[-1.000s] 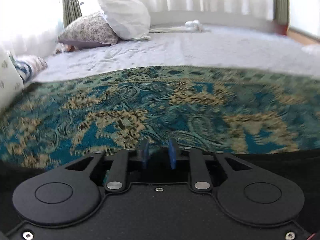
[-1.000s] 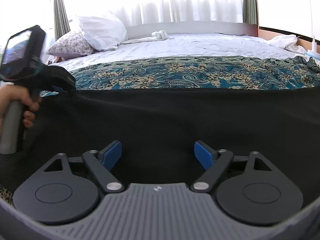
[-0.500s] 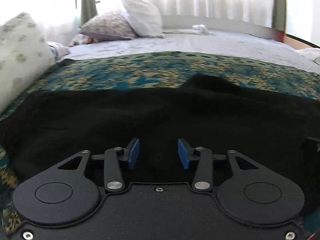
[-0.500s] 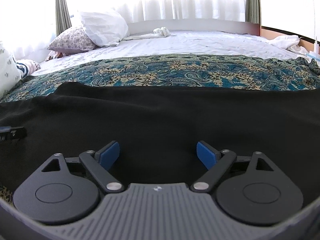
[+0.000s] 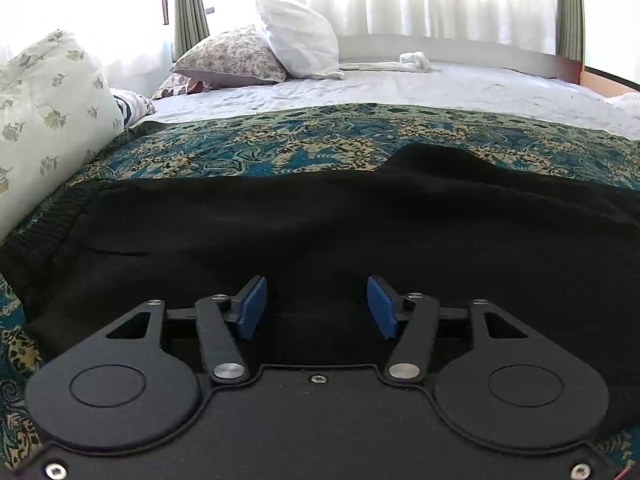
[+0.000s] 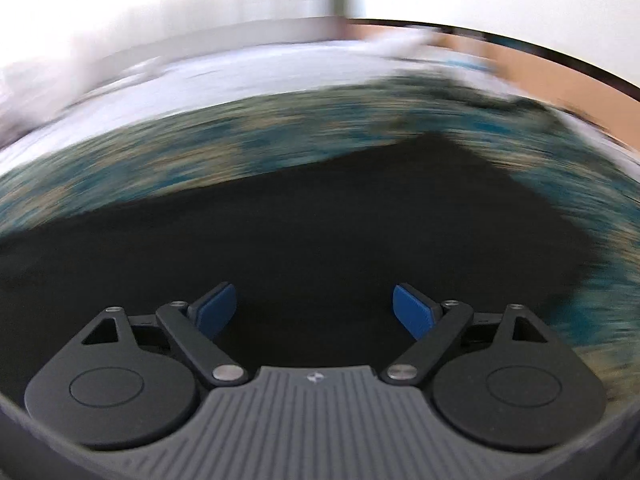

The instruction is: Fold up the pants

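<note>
Bedspread (image 5: 304,148) bears black pants (image 5: 320,232); left claw (image 5: 316,308) gapes empty.

Left claw (image 5: 316,307) gapes empty over black pants (image 5: 320,232) on a paisley bedspread (image 5: 280,144).

The pants (image 5: 320,220) are plain black. The bedspread (image 5: 280,148) under them is teal and blue with tan paisley. The sheet (image 5: 400,88) and one pillow (image 5: 300,36) are white; another pillow (image 5: 232,56) is floral. The pads (image 5: 250,308) are blue.
</note>
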{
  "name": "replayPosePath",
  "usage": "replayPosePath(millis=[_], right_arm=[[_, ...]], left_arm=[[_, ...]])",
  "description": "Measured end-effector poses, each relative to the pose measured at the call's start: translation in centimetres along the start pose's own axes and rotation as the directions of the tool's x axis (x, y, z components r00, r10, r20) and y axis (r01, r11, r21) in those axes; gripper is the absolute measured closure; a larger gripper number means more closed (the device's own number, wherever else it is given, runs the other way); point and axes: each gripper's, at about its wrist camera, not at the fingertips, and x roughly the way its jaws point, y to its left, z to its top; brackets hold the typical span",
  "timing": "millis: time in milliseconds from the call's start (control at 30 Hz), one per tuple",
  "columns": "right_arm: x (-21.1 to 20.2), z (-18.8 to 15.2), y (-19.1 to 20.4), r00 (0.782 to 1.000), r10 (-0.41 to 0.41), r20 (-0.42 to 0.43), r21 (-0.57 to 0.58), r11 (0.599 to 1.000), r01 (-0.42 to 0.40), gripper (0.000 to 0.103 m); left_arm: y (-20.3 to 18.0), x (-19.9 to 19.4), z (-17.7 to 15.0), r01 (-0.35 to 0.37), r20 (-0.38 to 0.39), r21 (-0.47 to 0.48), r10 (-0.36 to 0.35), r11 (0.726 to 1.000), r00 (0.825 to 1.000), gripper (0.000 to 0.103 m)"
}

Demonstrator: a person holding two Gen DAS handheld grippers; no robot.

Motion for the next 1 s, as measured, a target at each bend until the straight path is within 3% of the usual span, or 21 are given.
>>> replayPosePath(millis=[67, 133, 200, 233, 267, 300, 333, 400, 567, 667, 767, 800, 933, 1000], right_arm=[[-0.1, 0.7, -5.6, 0.996, -0.077, 0.045, 0.173, 0.983, 0.068, 0.013], [-1.6, -0.2, -10.5, 0.988, -0.036, 0.15, 0.363, 0.931, -0.022, 0.014], [-3.0, -2.1, -14.5, 0.971, -0.021, 0.24, 0.542, 0.832, -0.116, 0.019], [-3.4, -2.9, -15.7, 0.967, -0.045, 0.253, 0.589, 0.799, -0.117, 0.026], [-3.6, -3.8, -16.7, 0.963, -0.079, 0.256, 0.629, 0.771, -0.104, 0.043], [-3.6, -4.3, -17.4, 0.968, -0.097, 0.229, 0.652, 0.754, -0.079, 0.068], [-3.5, -4.3, -17.8, 0.974, -0.106, 0.199, 0.661, 0.749, -0.054, 0.078], [-3.5, -4.2, -18.1, 0.981, -0.1, 0.167, 0.641, 0.767, -0.031, 0.087], [-2.5, -2.9, -16.2, 0.983, -0.144, 0.112, 0.495, 0.866, 0.071, 0.089], [-1.7, -2.1, -15.3, 0.983, -0.148, 0.107, 0.461, 0.884, 0.083, 0.088], [-0.9, -1.4, -15.8, 0.99, -0.082, 0.112, 0.495, 0.869, 0.016, 0.088], [-0.6, -1.4, -15.9, 0.991, -0.073, 0.111, 0.506, 0.863, 0.007, 0.075], [-0.5, -1.6, -15.8, 0.991, -0.055, 0.122, 0.509, 0.861, -0.015, 0.066], [-0.6, -1.5, -15.3, 0.99, -0.051, 0.13, 0.484, 0.875, -0.018, 0.055]], left_arm=[[-0.1, 0.0, -0.1, -0.006, 0.004, 0.006, 0.006, 1.0, 1.0, 0.047], [0.0, 0.1, -0.1, -0.005, 0.006, 0.004, 0.005, 1.0, 1.0, 0.047], [0.1, 0.1, -0.1, -0.004, 0.005, -0.001, 0.004, 1.0, 1.0, 0.046], [0.1, 0.1, -0.1, -0.004, 0.004, -0.003, 0.004, 1.0, 1.0, 0.046], [0.1, 0.1, -0.1, -0.004, 0.003, -0.004, 0.004, 1.0, 1.0, 0.046], [0.1, 0.1, -0.1, -0.005, 0.004, -0.002, 0.005, 1.0, 1.0, 0.045], [0.1, 0.1, -0.1, -0.006, 0.004, -0.001, 0.006, 1.0, 1.0, 0.045], [0.0, 0.2, -0.1, -0.011, 0.006, 0.002, 0.011, 1.0, 1.0, 0.045], [0.0, 0.3, -0.1, -0.015, 0.005, 0.004, 0.015, 1.0, 1.0, 0.044], [0.0, 0.3, -0.2, -0.024, 0.006, 0.009, 0.024, 1.0, 1.0, 0.043], [0.0, 0.3, -0.1, -0.025, 0.006, 0.01, 0.025, 1.0, 1.0, 0.043], [0.0, 0.3, -0.1, -0.025, 0.006, 0.01, 0.025, 1.0, 1.0, 0.043], [0.0, 0.3, -0.1, -0.025, 0.007, 0.01, 0.025, 1.0, 1.0, 0.042], [0.0, 0.3, -0.1, -0.025, 0.007, 0.01, 0.025, 1.0, 1.0, 0.042]])
